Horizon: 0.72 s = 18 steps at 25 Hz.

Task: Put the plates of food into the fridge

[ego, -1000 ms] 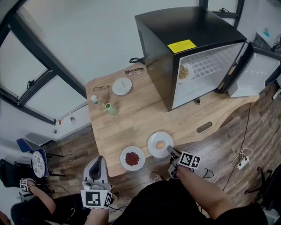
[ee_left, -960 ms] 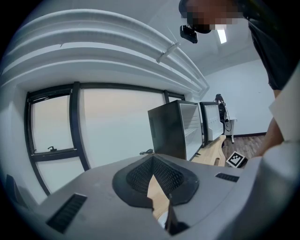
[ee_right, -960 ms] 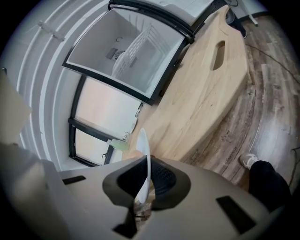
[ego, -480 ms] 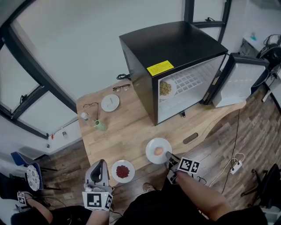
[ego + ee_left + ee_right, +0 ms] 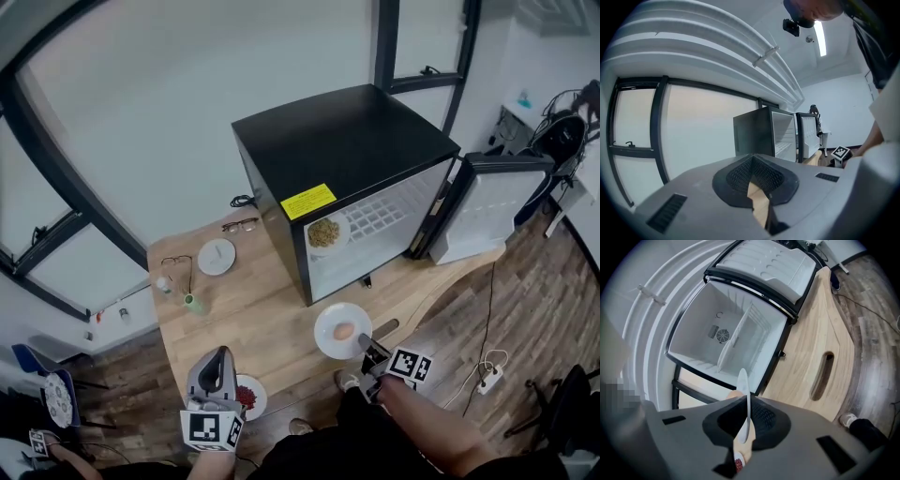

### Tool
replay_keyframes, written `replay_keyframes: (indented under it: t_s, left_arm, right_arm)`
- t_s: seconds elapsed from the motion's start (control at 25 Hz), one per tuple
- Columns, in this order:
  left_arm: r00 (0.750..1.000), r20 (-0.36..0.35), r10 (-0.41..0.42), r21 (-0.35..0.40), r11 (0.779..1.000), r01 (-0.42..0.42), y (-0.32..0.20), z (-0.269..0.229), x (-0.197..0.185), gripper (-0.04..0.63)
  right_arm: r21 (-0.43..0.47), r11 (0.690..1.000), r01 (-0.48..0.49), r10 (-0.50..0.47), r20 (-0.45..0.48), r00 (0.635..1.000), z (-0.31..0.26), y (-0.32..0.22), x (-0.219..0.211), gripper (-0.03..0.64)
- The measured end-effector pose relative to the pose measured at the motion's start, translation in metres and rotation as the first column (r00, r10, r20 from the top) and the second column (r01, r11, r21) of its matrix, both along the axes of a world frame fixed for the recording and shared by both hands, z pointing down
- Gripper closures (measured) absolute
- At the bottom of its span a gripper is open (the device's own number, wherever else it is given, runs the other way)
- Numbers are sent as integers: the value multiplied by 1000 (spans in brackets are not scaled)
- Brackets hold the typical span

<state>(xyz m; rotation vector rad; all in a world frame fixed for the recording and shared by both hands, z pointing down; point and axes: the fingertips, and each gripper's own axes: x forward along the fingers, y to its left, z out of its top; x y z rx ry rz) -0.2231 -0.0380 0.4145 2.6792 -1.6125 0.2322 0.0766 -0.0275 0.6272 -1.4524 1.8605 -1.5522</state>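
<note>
In front of the fridge (image 5: 342, 150), we are pinching the egg plate (image 5: 327, 341) by its rim with the right gripper (image 5: 367, 344), jaws nearly closed; the left gripper (image 5: 217, 355) is hanging shut, empty. Tilting this one-edge hold could roll the egg (image 5: 344, 330) off.

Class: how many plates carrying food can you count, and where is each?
3. The first plate on the fridge shelf; the egg plate, held at its rim by the right gripper; the red-food plate on the table, partly hidden behind the left gripper.
</note>
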Motion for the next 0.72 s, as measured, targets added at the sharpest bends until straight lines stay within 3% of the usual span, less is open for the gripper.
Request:
replay_keyframes:
  t_s: [0.72]
  left_arm:
    - [1000,-25,4,56,998,-3,-89,-23,81,592]
  right_arm:
    - [165,982,-93,87,42,995,-101,-98,101,584]
